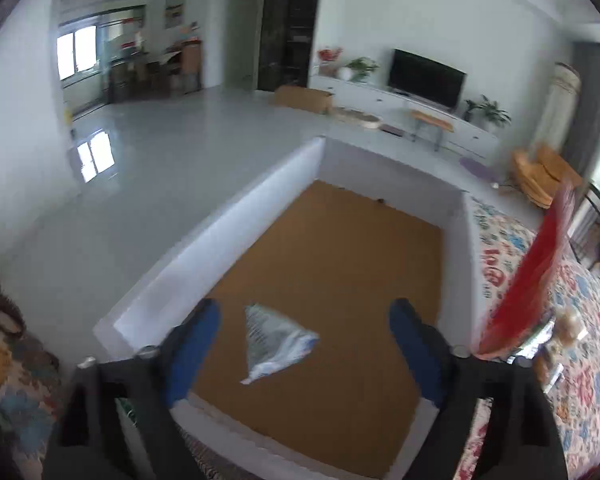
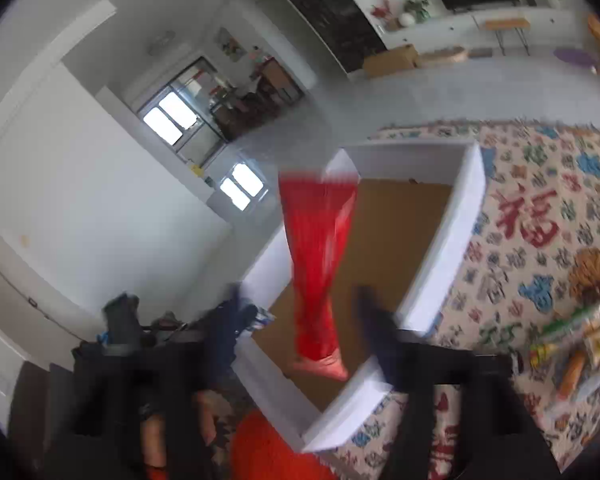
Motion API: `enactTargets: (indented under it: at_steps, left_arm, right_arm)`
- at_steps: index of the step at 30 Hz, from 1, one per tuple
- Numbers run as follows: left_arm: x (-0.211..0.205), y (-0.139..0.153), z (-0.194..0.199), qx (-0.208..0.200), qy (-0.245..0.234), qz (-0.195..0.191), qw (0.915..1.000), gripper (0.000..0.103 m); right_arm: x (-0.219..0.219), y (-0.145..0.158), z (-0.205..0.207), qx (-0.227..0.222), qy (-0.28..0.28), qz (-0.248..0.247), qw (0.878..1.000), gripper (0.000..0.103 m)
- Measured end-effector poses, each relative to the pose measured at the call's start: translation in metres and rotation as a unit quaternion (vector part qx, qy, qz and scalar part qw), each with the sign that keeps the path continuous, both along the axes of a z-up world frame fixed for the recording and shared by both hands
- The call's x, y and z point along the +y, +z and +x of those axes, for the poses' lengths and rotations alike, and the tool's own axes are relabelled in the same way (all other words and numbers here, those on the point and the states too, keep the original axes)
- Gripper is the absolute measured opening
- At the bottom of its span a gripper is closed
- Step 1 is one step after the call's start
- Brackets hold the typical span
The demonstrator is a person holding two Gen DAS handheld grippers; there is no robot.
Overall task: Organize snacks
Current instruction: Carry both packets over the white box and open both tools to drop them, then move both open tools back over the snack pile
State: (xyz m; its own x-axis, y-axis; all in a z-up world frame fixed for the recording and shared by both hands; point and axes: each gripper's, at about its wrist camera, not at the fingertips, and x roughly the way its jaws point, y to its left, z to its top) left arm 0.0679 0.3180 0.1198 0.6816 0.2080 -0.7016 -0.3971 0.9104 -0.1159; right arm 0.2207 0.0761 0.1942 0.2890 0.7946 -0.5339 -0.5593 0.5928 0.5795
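On my far left the patterned cloth [image 1: 8, 364] covers the surface, and just right of it stands the white box [image 1: 204, 248] with its brown cardboard floor. My left gripper [image 1: 304, 330] hangs over the near end of that box, its blue-tipped fingers [image 1: 198, 340] spread wide with nothing between them. Below the gap, a silver and white snack packet [image 1: 276, 342] lies flat on the box floor, near the front wall and apart from both fingers.

Further right, a red snack bag [image 2: 318, 264] shows blurred in the right wrist view, hanging upright over the box interior between the fingers of my right gripper [image 2: 300, 304]. Those fingers stand apart, and neither seems to touch the bag, though the blur keeps me from being sure. In the left wrist view the same bag appears as a red streak just beyond the box's right wall.

On the far right, more snacks [image 2: 580, 336] lie in a loose pile on the cloth.
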Motion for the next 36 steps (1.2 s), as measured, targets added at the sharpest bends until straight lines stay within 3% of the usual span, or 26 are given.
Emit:
enactTargets:
  at_steps: [4,7,8,10,11,13,15,18,23,27,30,33,36]
  left_arm:
    - [-0.005,-0.014,-0.014,-0.042,0.003,-0.055,0.9976,0.087]
    - [-0.028,-0.016,-0.007,-0.075,-0.028,-0.081,0.9935,0.087]
    - [-0.042,-0.016,-0.002,-0.084,-0.052,-0.078,0.9921,0.088]
    - [-0.073,-0.017,0.013,-0.085,-0.094,-0.039,0.9912,0.092]
    - [-0.096,-0.023,0.023,-0.069,-0.118,0.001,0.9906,0.092]
    - [-0.127,-0.037,0.041,-0.029,-0.151,0.048,0.987,0.092]
    - [-0.149,-0.05,0.051,0.003,-0.173,0.061,0.983,0.092]
    - [-0.178,-0.054,0.057,0.013,-0.179,0.099,0.9788,0.092]
    - [-0.185,-0.047,0.047,-0.003,-0.167,0.06,0.9841,0.092]
    - [-0.171,-0.045,0.045,-0.003,-0.14,0.044,0.9892,0.092]
    - [-0.179,-0.025,0.021,-0.068,-0.102,0.079,0.9893,0.092]
    - [-0.205,0.001,-0.007,-0.135,-0.099,0.129,0.9775,0.095]
    - [-0.233,0.02,-0.025,-0.177,-0.134,0.117,0.9681,0.103]
  right_arm:
    - [-0.021,-0.013,-0.006,-0.041,-0.02,-0.037,0.998,0.077]
    - [-0.066,-0.053,-0.008,-0.063,-0.066,-0.128,0.988,0.077]
    - [-0.089,-0.077,-0.006,-0.065,-0.089,-0.174,0.978,0.077]
    - [-0.131,-0.12,0.001,-0.059,-0.13,-0.247,0.958,0.077]
    - [-0.161,-0.144,0.003,-0.051,-0.156,-0.281,0.946,0.077]
    - [-0.213,-0.174,0.005,-0.039,-0.201,-0.317,0.926,0.077]
    - [-0.267,-0.194,0.005,-0.026,-0.251,-0.339,0.906,0.077]
    - [-0.329,-0.205,0.002,-0.009,-0.315,-0.338,0.887,0.077]
    - [-0.386,-0.22,0.012,0.007,-0.371,-0.339,0.864,0.077]
    - [-0.393,-0.227,0.019,-0.002,-0.39,-0.318,0.864,0.079]
    - [-0.393,-0.227,0.021,-0.001,-0.386,-0.318,0.866,0.081]
    - [-0.395,-0.228,0.02,0.0,-0.387,-0.316,0.866,0.082]
    - [-0.395,-0.228,0.02,0.001,-0.389,-0.317,0.865,0.083]
